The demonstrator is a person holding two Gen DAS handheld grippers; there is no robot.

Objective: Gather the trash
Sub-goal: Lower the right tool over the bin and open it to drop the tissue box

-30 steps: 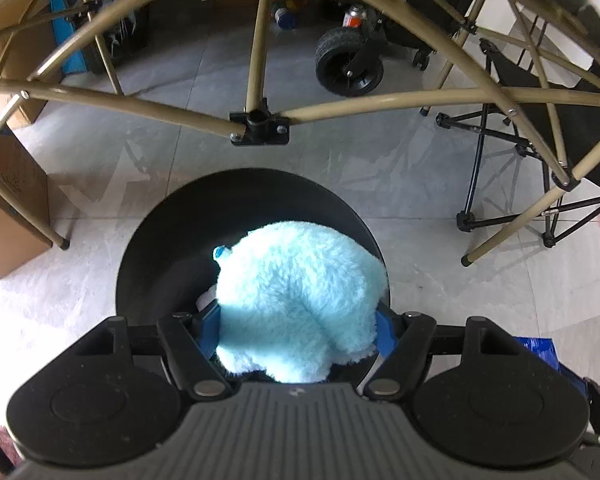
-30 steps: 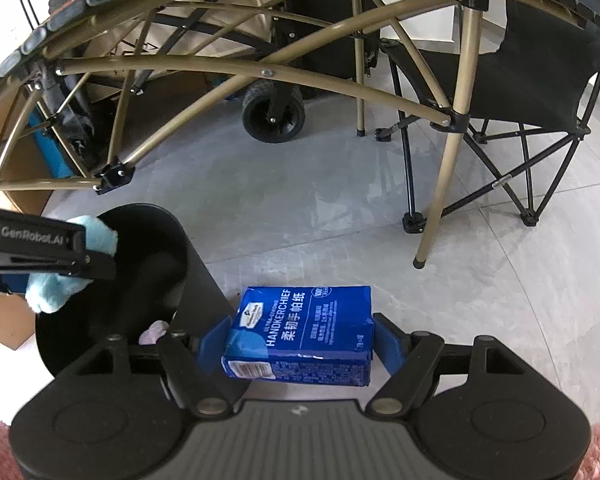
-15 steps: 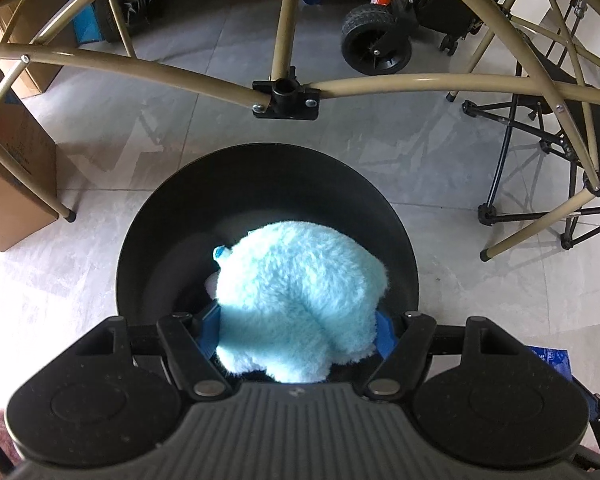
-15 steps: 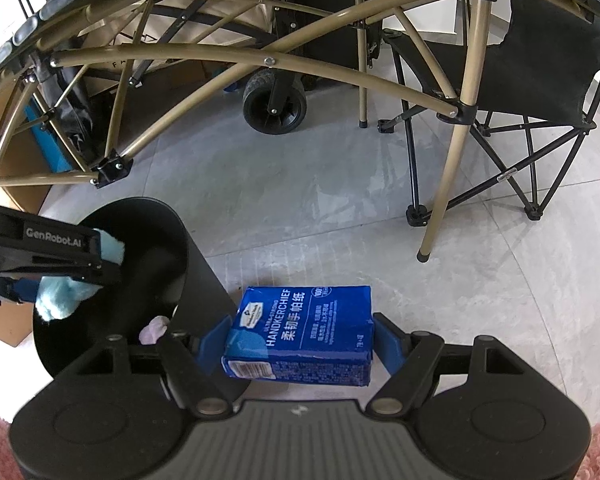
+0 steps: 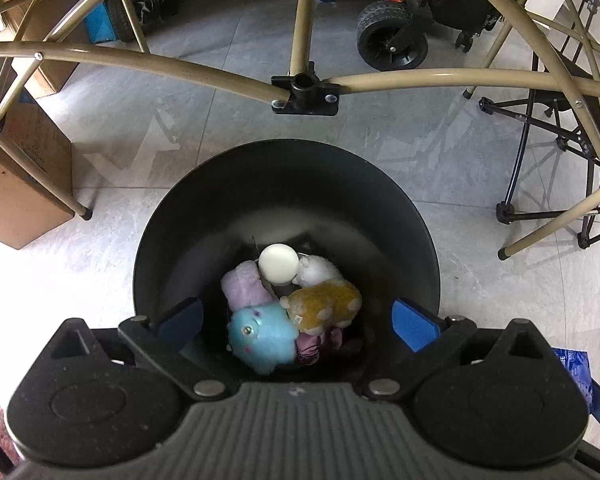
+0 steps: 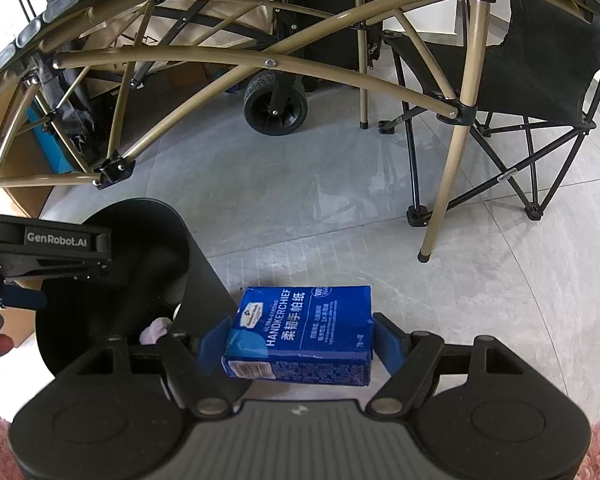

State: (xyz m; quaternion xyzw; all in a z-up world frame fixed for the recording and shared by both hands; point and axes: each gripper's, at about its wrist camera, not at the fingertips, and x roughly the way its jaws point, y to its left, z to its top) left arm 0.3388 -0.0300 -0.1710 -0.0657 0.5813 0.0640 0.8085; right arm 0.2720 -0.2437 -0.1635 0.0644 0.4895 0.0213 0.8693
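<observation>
Two grippers: left gripper (image 5: 296, 318), jaws just opened, empty above round black plastic bin (image 5: 380, 184); right gripper (image 6: 300, 340) clamps blue tissue pack (image 6: 304, 332), long axis crosswise, beside bin's right.

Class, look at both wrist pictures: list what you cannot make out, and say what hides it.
- Left wrist view: the tissue pack is cut off behind the left hand-held gripper.
- Left wrist view: the purple item at the bin bottom is buried under soft toys.
- Right wrist view: the bin's contents are mostly hidden by its wall.

Storage room or garage-like space, grey tiled floor (image 5: 228, 128), brown cardboard boxes (image 5: 16, 200), black folding camp chair (image 6: 540, 64), tan metal tube frame (image 5: 440, 78), black-wheeled cart (image 5: 392, 42)
</observation>
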